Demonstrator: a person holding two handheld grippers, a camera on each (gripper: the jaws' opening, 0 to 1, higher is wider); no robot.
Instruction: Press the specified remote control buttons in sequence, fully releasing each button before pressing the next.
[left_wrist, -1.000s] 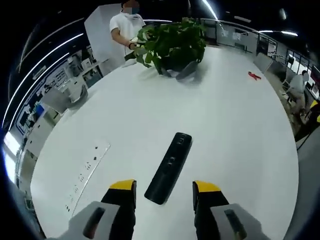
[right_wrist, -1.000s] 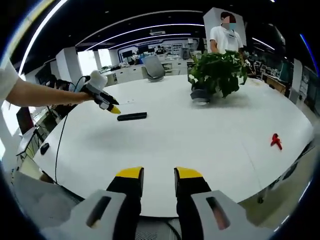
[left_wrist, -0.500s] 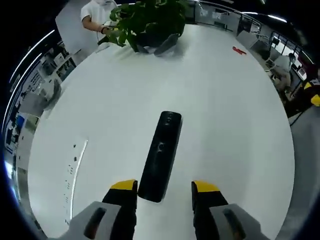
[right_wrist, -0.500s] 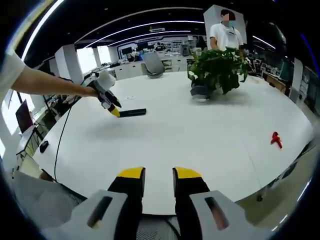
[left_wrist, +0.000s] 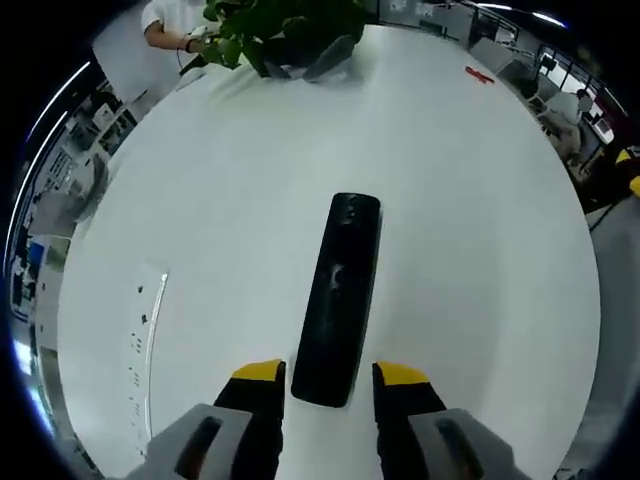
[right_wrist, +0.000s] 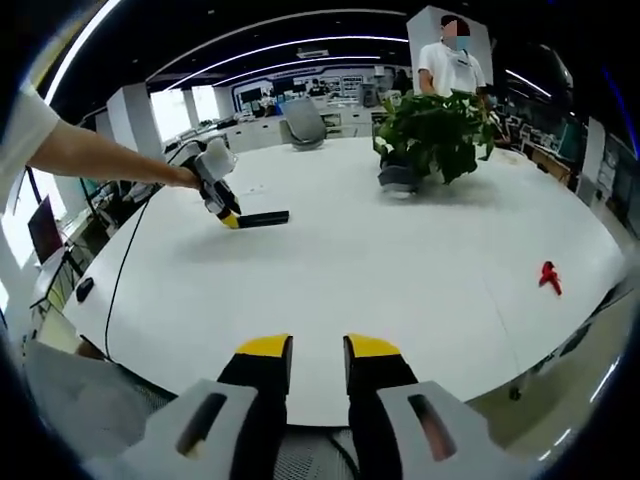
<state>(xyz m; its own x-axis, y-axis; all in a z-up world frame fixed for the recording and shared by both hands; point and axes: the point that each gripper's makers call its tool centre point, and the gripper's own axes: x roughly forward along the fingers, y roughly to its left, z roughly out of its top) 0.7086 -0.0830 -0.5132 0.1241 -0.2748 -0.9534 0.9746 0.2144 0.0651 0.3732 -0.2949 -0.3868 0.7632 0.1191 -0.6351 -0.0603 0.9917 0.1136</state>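
Left gripper view looks down on a black remote control (left_wrist: 340, 297) lying flat on a large round white table (left_wrist: 480, 260). The remote runs lengthwise away from the camera, and its near end sits between the yellow tips of the left gripper (left_wrist: 329, 375). The jaws stand apart on either side of that end, grasping nothing; whether they touch the remote cannot be told. At the far side of the table stands a leafy potted plant (left_wrist: 285, 30), with a person in a white shirt (left_wrist: 165, 18) just beyond it. A small red object (left_wrist: 479, 75) lies well apart, near the far right edge.

Right gripper view shows the same table from farther back. The right gripper (right_wrist: 317, 350) hovers at the near edge, its jaws nearly together with a thin gap, holding nothing. A bare arm (right_wrist: 105, 158) reaches in from the left.
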